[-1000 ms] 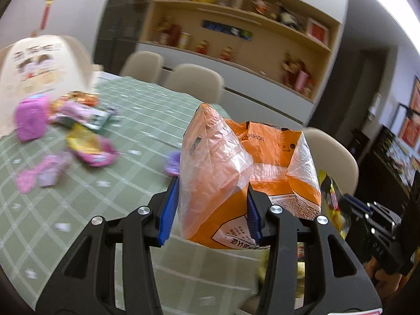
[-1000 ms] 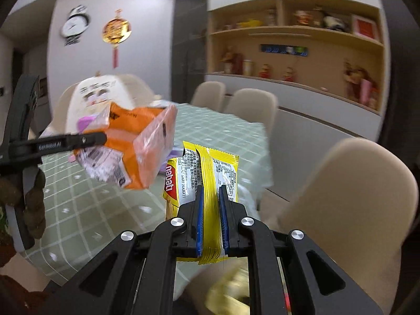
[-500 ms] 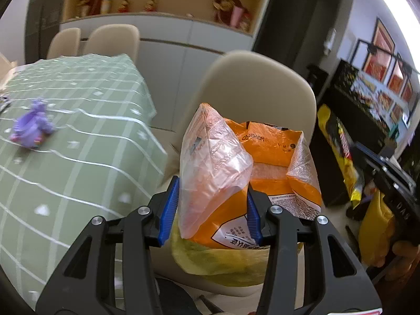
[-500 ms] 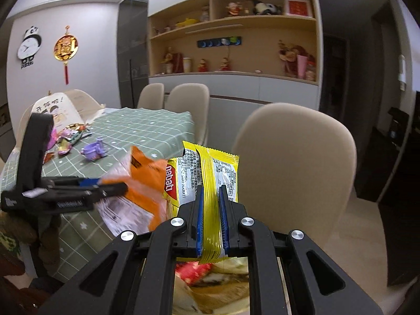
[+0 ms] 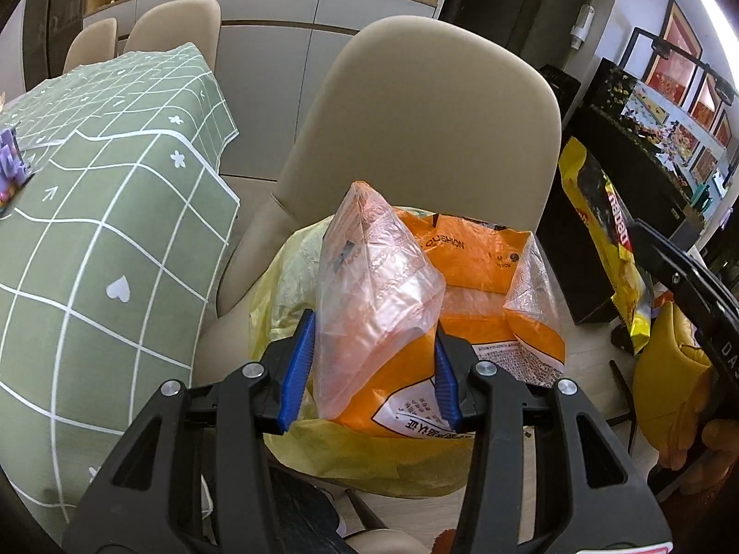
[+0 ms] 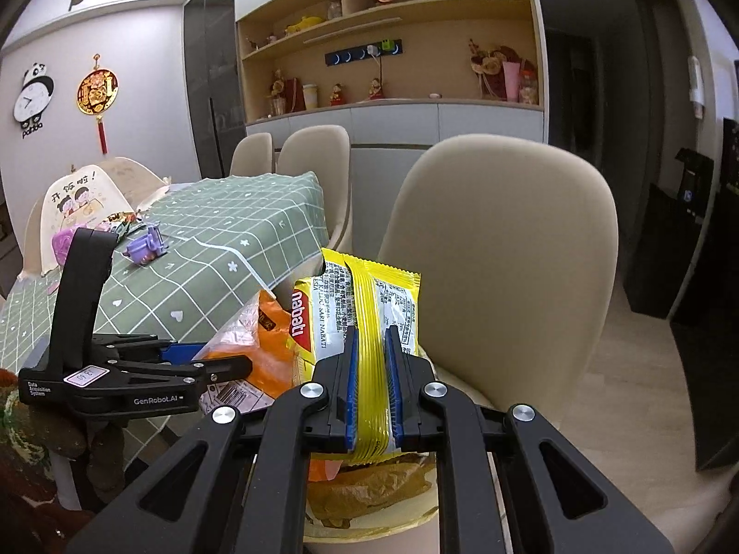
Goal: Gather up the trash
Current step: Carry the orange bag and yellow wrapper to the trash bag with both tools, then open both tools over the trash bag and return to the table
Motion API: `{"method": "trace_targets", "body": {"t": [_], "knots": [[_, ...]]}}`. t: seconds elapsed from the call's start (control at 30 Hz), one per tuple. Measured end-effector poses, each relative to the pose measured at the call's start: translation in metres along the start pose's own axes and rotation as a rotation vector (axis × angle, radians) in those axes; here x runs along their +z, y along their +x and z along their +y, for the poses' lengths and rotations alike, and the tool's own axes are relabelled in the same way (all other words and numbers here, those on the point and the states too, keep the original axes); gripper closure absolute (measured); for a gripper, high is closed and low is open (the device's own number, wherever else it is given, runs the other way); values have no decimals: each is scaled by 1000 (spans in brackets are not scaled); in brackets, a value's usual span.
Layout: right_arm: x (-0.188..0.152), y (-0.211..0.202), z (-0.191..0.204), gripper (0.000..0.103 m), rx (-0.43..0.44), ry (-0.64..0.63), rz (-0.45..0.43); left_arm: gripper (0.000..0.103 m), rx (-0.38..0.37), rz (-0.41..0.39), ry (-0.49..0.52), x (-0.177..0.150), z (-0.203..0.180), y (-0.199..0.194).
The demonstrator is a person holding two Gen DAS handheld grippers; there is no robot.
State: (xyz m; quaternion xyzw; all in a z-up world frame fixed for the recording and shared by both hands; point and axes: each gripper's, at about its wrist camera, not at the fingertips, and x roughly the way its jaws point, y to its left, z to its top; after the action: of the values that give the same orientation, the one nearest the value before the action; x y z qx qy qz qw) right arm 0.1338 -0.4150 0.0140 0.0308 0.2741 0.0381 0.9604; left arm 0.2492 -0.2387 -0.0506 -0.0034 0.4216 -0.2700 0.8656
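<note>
The orange bag (image 5: pixel 383 323) is pinched between the left tool (image 5: pixel 374 369) pads; the yellow wrapper (image 6: pixel 374 323) is clamped flat in the right tool (image 6: pixel 373 388). Both are judged light, crinkly, slippery. Beneath them gapes a yellow-lined bin (image 5: pixel 277 304).

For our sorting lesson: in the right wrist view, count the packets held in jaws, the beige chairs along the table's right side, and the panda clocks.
Packets in jaws: 2 (orange packet, yellow packet)
Beige chairs: 3 (near chair, middle chair, far chair)
Panda clock: 1
Total: 6
</note>
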Motion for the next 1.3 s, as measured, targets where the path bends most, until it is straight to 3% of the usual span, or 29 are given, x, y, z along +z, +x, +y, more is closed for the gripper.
{"method": "trace_targets", "body": {"t": [0.1,0.33,0.53,0.7,0.83,0.93,1.17,1.2,1.27,1.3], "knots": [[-4,5,1,91,6,6,15,59,2,1,1,2,0,5],[-10,22,4,91,18,8,53,46,-44,10,-19,3,4,12],[-10,43,15,91,55,2,93,41,-40,-16,-50,5,16,-5],[-26,94,39,91,30,-78,236,41,-37,-39,-80,6,31,-24],[-44,132,36,90,13,-56,376,41,-26,-53,-84,3,42,-37],[-49,141,34,90,1,-49,424,41,-12,-72,-82,0,50,-45],[-41,132,39,89,-8,-30,382,41,-24,-76,-109,-5,61,-51],[-39,129,40,87,-15,-31,370,41,-23,-80,-111,-6,62,-53],[-36,122,39,72,-37,-46,355,41,-21,-91,-123,-6,68,-60],[-35,119,41,57,-40,-55,344,41,-19,-97,-130,-7,69,-64]]}}
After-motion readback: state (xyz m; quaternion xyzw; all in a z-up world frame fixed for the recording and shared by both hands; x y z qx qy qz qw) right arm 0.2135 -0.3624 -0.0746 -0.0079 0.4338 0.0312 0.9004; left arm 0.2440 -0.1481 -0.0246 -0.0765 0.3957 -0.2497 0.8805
